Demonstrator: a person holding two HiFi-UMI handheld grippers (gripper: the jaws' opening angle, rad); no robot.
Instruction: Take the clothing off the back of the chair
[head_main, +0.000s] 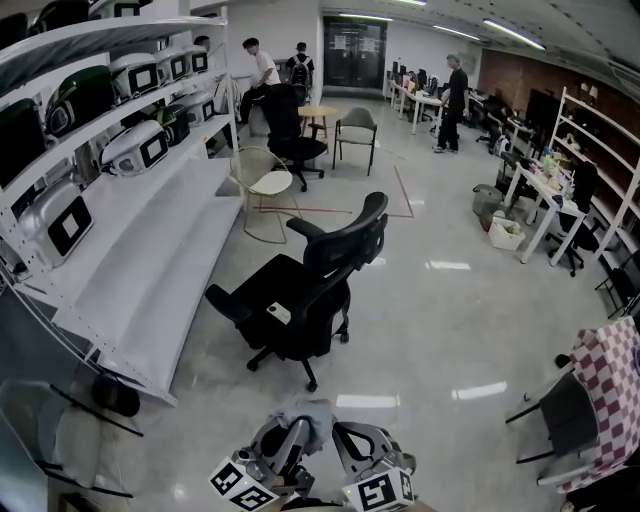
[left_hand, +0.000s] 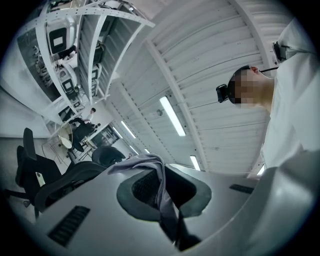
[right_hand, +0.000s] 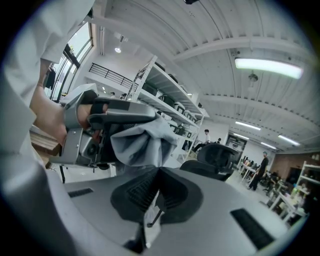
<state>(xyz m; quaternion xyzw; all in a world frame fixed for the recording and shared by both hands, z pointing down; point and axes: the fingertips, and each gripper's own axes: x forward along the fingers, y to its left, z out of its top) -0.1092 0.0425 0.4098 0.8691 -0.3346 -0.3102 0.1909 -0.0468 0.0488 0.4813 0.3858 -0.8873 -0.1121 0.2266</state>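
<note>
A person stood in a large workroom, looking down at two hand-held tools at the bottom edge of the head view. The left tool (left_hand: 162, 189) was clamped on the clothing (left_hand: 146, 162), a pale grey garment. Its fabric ran down between the closed jaws and bunched above them. The right tool (right_hand: 157, 186) was closed too, with a thin pale strip of what looked like the same fabric pinched where its jaws met. How much it gripped was hard to tell.

The two tools sat close together with the grey bundle raised between them, clear of the floor (head_main: 450, 330). Holding it with both probably kept the loose fabric from slipping or trailing.

The chair (head_main: 318, 275), black and on wheels, stood on the floor ahead, well apart from the tools and near a white shelf (head_main: 150, 260). Its back was bare, so the clothing seemed to be already off it and the task close to done.

At the right edge a checked cloth (head_main: 612, 385) hung over a second chair (head_main: 565, 415). People (head_main: 455, 95) stood far off at the back.
</note>
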